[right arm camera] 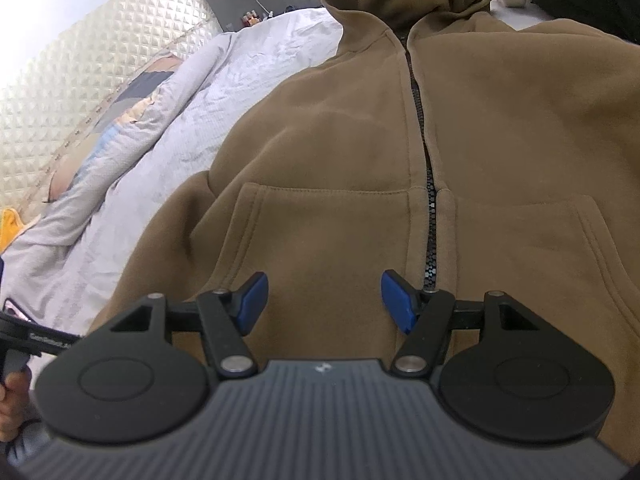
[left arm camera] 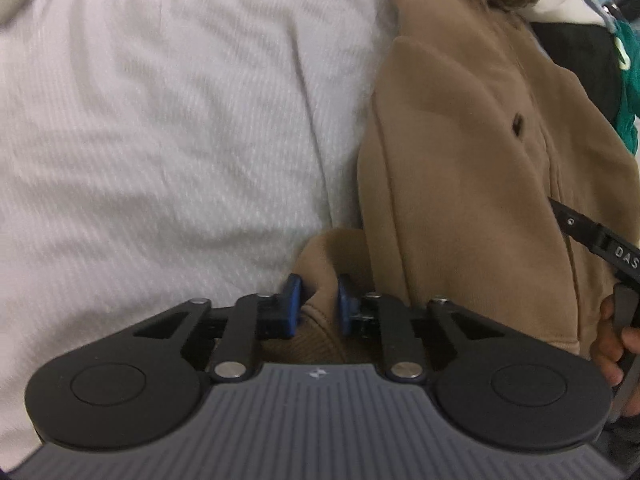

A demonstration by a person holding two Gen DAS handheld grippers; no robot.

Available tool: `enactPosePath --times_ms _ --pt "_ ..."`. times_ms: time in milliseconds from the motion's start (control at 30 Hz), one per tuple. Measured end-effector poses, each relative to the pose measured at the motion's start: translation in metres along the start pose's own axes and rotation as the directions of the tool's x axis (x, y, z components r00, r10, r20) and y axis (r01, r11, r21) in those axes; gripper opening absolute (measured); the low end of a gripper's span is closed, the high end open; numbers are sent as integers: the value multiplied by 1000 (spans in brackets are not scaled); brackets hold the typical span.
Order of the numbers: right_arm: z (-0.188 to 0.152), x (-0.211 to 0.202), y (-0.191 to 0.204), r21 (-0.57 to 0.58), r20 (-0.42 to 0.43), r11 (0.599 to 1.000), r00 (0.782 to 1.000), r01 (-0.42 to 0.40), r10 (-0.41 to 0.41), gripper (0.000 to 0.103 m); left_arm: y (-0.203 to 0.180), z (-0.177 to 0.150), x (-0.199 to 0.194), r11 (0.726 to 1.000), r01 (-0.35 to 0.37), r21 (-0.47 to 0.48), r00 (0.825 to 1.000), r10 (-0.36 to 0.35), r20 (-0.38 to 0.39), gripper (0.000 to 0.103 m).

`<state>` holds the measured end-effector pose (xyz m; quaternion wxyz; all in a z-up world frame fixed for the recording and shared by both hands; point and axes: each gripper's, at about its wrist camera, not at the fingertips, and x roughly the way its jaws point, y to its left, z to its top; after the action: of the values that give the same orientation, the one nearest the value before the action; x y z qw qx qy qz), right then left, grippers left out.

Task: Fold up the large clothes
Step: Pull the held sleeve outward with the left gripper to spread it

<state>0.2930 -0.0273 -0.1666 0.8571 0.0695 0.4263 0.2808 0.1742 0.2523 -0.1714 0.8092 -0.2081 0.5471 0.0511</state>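
A brown zip-up hoodie (right arm camera: 340, 152) lies front-up on the bed, zipper closed, hood at the far end. In the left wrist view the hoodie (left arm camera: 460, 160) fills the right side, and a bunched cuff or sleeve end (left arm camera: 324, 256) sticks out at its near edge. My left gripper (left arm camera: 319, 300) is shut on that bunched brown fabric, blue pads pressing from both sides. My right gripper (right arm camera: 324, 304) hangs open just above the hoodie's lower front, near the pocket (right arm camera: 320, 232) and left of the zipper (right arm camera: 430, 240). Nothing lies between its pads.
A white ribbed bed cover (left arm camera: 160, 120) spreads left of the hoodie. A quilted cream headboard (right arm camera: 80, 80) and patterned bedding (right arm camera: 132, 112) lie far left. Black (left arm camera: 580, 60) and green (left arm camera: 628, 100) clothes sit beyond the hoodie. A hand (left arm camera: 612, 344) grips the other gripper's handle.
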Motion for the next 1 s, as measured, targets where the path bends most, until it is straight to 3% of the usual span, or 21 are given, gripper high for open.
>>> enactPosePath --times_ms 133,333,433,667,767,833,900,1000 --pt "-2 -2 1 -8 20 1000 1000 3 -2 65 19 5 -35 997 40 -63 993 -33 116 16" --pt "0 -11 5 -22 93 1000 996 14 -12 66 38 34 -90 989 102 -103 970 -76 232 16" --pt "1 -12 14 -74 133 996 990 47 -37 66 38 55 -119 992 84 -95 952 -52 300 15" --pt "10 -1 19 -120 172 992 985 38 -17 66 61 112 -181 989 27 -148 900 40 434 13" --pt "16 7 23 -134 186 991 983 24 2 66 70 152 -213 985 -51 -166 855 129 502 13" --pt "19 11 26 -161 195 987 981 24 8 66 79 182 -239 974 -121 -190 801 209 562 13" --pt "20 16 29 -195 217 980 976 39 5 65 93 218 -265 954 -178 -241 732 292 616 13" --pt "23 24 28 -216 228 975 974 46 4 65 113 268 -289 919 -232 -319 650 390 652 13"
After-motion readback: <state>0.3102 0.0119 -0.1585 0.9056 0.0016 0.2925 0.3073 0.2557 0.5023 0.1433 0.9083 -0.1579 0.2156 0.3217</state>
